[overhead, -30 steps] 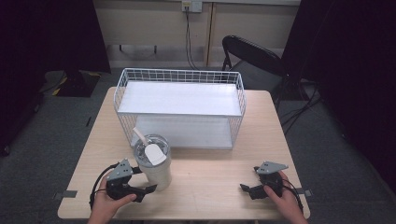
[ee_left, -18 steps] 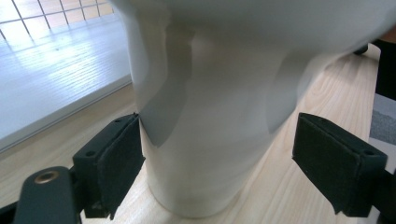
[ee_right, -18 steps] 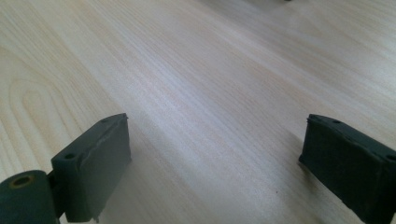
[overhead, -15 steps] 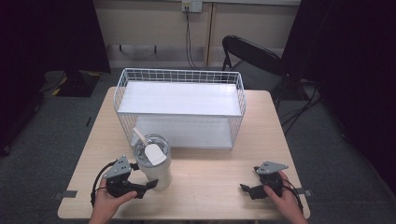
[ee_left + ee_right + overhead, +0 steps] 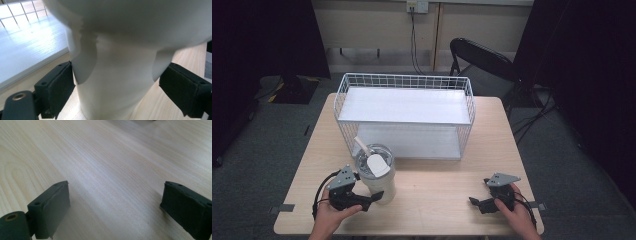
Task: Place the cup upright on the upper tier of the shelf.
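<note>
Wooden table point(image 5: 437, 200) — left gripper point(image 5: 371, 198) jaws flank the white tumbler point(image 5: 117, 75), gap showing — right gripper point(image 5: 474, 202) jaws wide, empty.

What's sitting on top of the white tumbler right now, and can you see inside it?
The white tumbler carries a clear lid with a white flap and a straw poking up. Its contents cannot be told through the lid. The left gripper straddles its base.

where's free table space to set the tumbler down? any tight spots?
Bare wood runs between the tumbler and the right gripper, in front of the wire basket. Narrow strips flank the basket. It is crowded at front left, where the left gripper straddles the tumbler.
</note>
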Demonstrator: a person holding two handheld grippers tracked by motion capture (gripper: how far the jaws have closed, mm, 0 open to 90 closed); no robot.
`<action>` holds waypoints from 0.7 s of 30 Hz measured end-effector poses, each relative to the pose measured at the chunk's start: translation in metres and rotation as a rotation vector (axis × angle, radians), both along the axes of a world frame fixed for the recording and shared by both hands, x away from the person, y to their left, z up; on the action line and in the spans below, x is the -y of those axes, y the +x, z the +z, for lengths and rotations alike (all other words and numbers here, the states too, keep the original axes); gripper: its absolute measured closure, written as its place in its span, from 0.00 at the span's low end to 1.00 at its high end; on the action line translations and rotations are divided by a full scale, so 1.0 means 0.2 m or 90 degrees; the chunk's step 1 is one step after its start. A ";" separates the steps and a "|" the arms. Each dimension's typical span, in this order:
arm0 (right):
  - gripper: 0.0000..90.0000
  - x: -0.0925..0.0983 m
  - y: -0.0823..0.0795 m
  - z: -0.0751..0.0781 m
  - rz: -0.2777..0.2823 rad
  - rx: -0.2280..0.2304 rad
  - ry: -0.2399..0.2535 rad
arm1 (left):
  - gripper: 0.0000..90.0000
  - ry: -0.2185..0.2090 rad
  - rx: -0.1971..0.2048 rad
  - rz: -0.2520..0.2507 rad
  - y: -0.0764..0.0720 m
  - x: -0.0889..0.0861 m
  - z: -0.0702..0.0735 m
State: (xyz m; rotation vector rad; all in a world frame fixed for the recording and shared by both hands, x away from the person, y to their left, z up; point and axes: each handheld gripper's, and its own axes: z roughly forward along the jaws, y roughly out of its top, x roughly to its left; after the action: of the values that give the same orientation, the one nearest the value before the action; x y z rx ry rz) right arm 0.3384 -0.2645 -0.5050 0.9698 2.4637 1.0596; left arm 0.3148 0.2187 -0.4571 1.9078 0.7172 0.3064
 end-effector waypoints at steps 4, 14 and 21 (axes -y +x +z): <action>0.08 0.00 0.00 0.00 0.000 0.000 0.000 | 0.12 -0.003 0.012 0.003 0.00 0.01 0.00; 0.08 0.00 0.00 0.00 0.000 0.000 0.000 | 0.10 -0.006 0.043 0.006 0.02 0.04 0.00; 0.08 0.00 0.00 0.00 0.000 0.000 0.000 | 0.10 -0.010 0.056 0.007 0.02 0.06 -0.01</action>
State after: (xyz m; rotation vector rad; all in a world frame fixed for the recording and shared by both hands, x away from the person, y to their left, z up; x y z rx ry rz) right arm 0.3383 -0.2644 -0.5050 0.9700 2.4634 1.0591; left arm 0.3197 0.2067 -0.4594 1.8645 0.6692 0.3882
